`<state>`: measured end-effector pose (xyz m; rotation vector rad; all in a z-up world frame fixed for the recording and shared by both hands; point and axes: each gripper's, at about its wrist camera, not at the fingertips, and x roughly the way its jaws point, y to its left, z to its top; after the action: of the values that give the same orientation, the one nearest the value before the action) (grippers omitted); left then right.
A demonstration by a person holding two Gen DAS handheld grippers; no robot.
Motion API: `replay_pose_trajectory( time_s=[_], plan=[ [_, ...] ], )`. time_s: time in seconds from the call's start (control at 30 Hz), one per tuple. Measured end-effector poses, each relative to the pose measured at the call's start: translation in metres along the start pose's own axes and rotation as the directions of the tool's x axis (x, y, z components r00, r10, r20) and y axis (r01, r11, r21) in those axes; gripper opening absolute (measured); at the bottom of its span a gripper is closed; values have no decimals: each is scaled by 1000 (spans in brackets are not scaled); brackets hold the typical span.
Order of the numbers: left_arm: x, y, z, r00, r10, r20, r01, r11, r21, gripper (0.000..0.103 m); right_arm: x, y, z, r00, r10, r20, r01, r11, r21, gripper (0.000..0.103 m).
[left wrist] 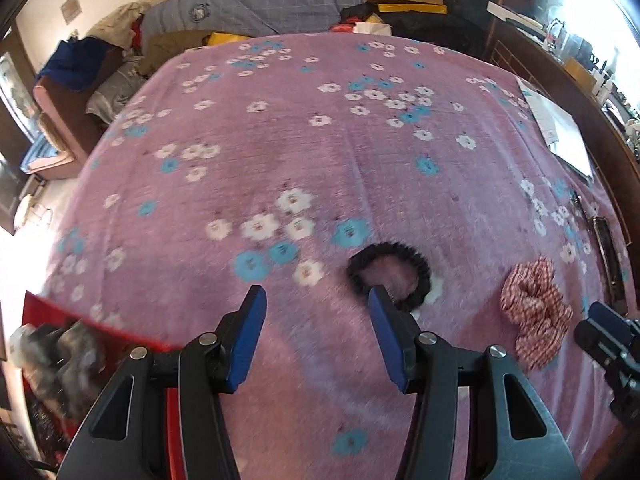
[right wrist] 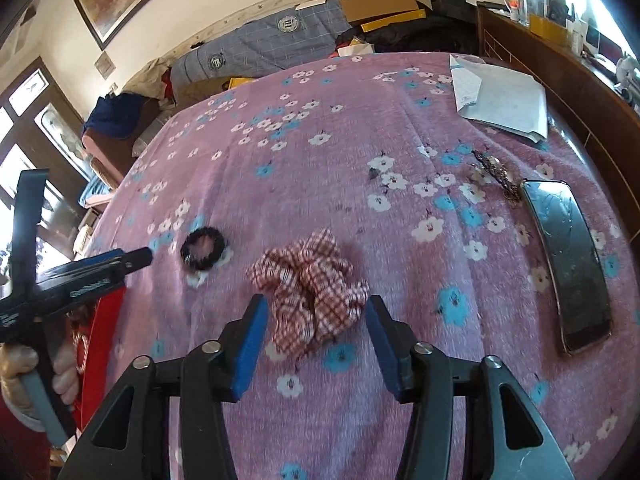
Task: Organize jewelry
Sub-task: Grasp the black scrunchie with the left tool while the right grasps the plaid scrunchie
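Observation:
A black hair tie point(left wrist: 390, 274) lies on the pink flowered blanket point(left wrist: 280, 152), just beyond my left gripper's right finger. My left gripper point(left wrist: 318, 298) is open and empty above the blanket. A red-and-white checked scrunchie point(left wrist: 536, 312) lies to the right of the hair tie. In the right wrist view the scrunchie point(right wrist: 310, 290) lies between the tips of my open, empty right gripper point(right wrist: 316, 306). The black hair tie point(right wrist: 203, 249) is to its left, near the left gripper point(right wrist: 132, 258). A dark chain of jewelry point(right wrist: 498, 174) lies at the right, by a dark phone point(right wrist: 570, 264).
A red box point(left wrist: 52, 360) holding grey fluffy items sits at the bed's left edge. White papers point(right wrist: 500, 98) lie at the far right of the blanket. A wooden headboard point(right wrist: 560, 80) runs along the right. Bedding and cardboard boxes point(right wrist: 376, 2) pile up beyond the bed.

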<state>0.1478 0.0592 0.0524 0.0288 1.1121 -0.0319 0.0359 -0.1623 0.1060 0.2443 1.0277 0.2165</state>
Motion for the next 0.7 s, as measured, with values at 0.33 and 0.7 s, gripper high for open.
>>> replay_pose_trajectory(
  time_s=[0.33,0.7],
  plan=[
    [41,-18,18,998,-40,-42,41,999,8,48,29,0,6,999,2,-38,-3,1000,-22,61],
    [46,-24,17,999,-30,-36,31,999,11,7,43,8,6,999,-7,-52,4,998,-56,61]
  ],
)
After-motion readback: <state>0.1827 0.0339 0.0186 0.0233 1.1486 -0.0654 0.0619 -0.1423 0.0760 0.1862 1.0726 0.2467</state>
